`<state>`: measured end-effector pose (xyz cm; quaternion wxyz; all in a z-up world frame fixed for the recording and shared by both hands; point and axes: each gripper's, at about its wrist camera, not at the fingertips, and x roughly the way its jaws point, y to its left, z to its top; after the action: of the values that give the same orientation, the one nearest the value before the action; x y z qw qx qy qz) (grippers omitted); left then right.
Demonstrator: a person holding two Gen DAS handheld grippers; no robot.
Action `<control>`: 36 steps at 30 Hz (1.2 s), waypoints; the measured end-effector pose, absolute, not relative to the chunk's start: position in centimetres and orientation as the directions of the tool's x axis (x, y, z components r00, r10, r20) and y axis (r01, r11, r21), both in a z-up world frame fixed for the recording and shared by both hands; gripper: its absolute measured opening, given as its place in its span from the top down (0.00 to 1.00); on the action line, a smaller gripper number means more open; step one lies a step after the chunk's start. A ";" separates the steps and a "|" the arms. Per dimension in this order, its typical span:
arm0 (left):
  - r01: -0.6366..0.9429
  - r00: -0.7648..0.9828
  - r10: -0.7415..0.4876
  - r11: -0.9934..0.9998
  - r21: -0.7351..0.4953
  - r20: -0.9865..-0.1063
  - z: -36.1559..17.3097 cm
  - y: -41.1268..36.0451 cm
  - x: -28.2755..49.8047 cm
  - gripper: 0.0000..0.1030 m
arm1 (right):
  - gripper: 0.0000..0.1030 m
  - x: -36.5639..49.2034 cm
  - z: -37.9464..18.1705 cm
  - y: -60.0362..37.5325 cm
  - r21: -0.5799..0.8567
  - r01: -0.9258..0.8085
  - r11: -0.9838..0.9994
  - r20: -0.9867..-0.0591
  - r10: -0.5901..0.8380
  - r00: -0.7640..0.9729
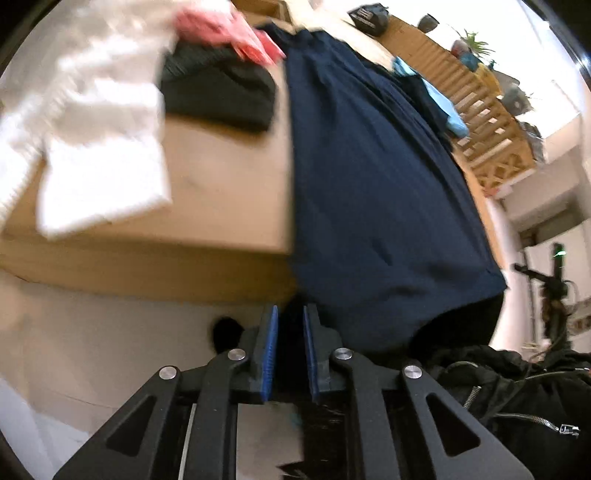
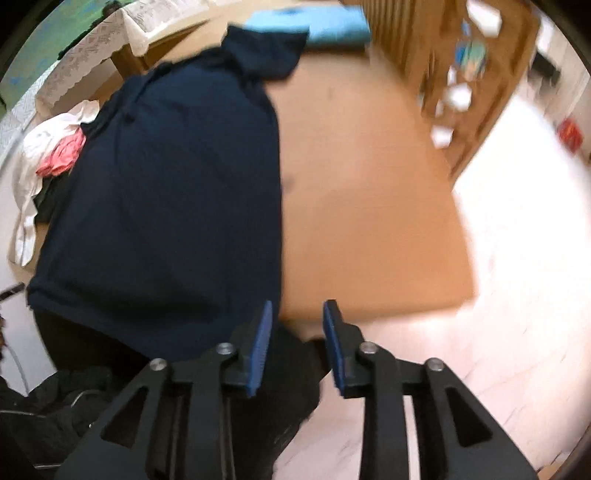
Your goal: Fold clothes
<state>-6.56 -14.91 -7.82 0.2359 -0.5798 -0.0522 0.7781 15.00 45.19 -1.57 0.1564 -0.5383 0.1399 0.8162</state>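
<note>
The navy garment point(image 2: 166, 192) lies lengthwise on the tan counter point(image 2: 369, 206), its near hem draped over the front edge and its far end, which looks like a sleeve or collar, reaching toward a folded light-blue cloth point(image 2: 332, 29). To fold it well from here, the hem hanging off the edge probably has to be taken at both corners at once, with the cloth seated deep between the pads before lifting, then carried toward the far end so the edges meet squarely and no crease bunches in the middle.

The right claw point(image 2: 297, 347) hangs above the counter's near edge, just beside the garment's right border, angled steeply downward; its blue pads stand clearly apart with nothing between them. The left claw point(image 1: 290, 354) points down at the counter's front edge near the garment's left side; its pads are close together with a narrow gap, and no cloth can be seen pinched there, though the gap is dark.

On the far left of the counter lie a white garment point(image 1: 92, 122), a folded black garment point(image 1: 221, 96) and a pink cloth point(image 1: 236, 33).
</note>
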 end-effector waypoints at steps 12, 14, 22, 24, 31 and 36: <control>-0.524 -0.350 0.348 -0.842 -0.126 -0.870 -4.0 0.6 -32.2 0.85 | 0.45 -13.6 -5.9 59.1 0.038 -0.522 -0.852 -0.853 0.245 -0.462; -0.535 -0.360 0.295 -0.842 -0.063 -0.885 -5.3 3.0 -36.4 0.85 | 0.45 -15.7 -7.1 60.0 0.036 -0.523 -0.851 -0.860 0.240 -0.450; -0.511 -0.339 0.159 -0.858 0.040 -0.927 -10.8 7.3 -48.6 0.85 | 0.45 -20.5 -9.8 61.7 0.089 -0.465 -0.881 -0.877 0.152 -0.456; -0.513 -0.335 0.152 -0.858 0.044 -0.930 -11.8 7.5 -49.5 0.84 | 0.45 -21.2 -10.2 61.7 0.081 -0.450 -0.889 -0.878 0.150 -0.455; -0.499 -0.367 0.165 -0.865 0.044 -0.916 -11.5 7.0 -49.6 0.98 | 0.96 -22.2 -9.9 61.1 0.033 -0.411 -0.911 -0.879 0.169 -0.446; -0.359 -0.494 0.022 -0.916 0.181 -0.869 -9.4 4.1 -50.0 0.98 | 0.96 -20.2 -6.5 62.6 -0.153 -0.536 -0.830 -0.820 0.409 -0.400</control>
<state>-49.99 4.11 -9.39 0.1124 -0.4904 0.1718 0.8469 -20.17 62.58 -6.54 0.2834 -0.4689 0.0675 0.8338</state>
